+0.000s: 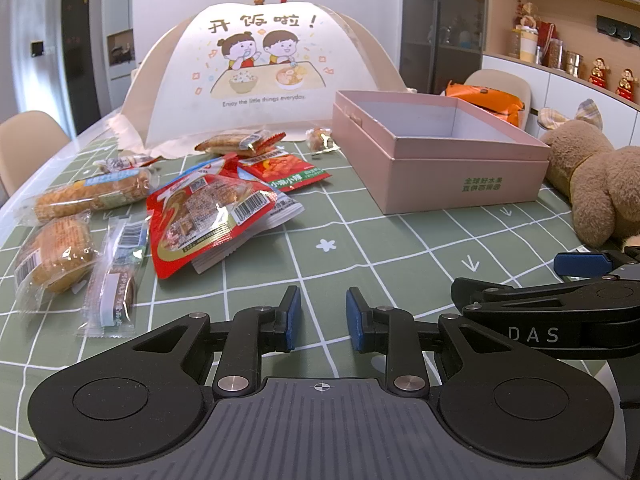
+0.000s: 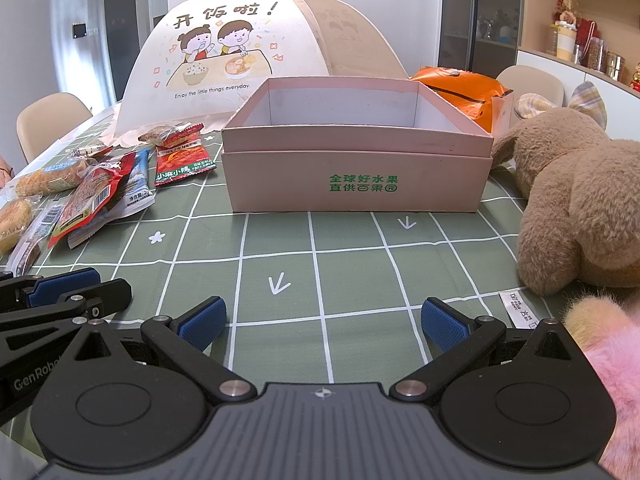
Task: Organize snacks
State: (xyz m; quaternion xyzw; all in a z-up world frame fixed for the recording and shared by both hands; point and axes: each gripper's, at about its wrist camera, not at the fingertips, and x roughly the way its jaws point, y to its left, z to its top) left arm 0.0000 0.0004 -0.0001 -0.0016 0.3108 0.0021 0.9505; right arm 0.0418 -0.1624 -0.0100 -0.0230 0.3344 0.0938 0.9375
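Left gripper [image 1: 323, 317]: jaws drawn close with a narrow gap, nothing pinched between them, held low over the green checked table [image 1: 380, 248]. Right gripper [image 2: 323, 322]: jaws spread wide, empty, bare cloth seen between them. Each gripper is partly caught at the edge of the other's view.

Snack packets [image 1: 208, 216] are heaped left of the left gripper, overlapping; the red packet on top hides those beneath. Wrapped pastries [image 1: 52, 256] lie furthest left, cut off by the frame in the right wrist view. A pink box [image 2: 356, 176] stands open beyond the right gripper, nothing seen inside; its floor is hidden by the near wall. A brown plush toy [image 2: 580, 208] lies just right of it, partly cropped. A pink furry object [image 2: 608, 360] at the lower right cannot be identified. A dome food cover [image 1: 260, 76] stands behind.
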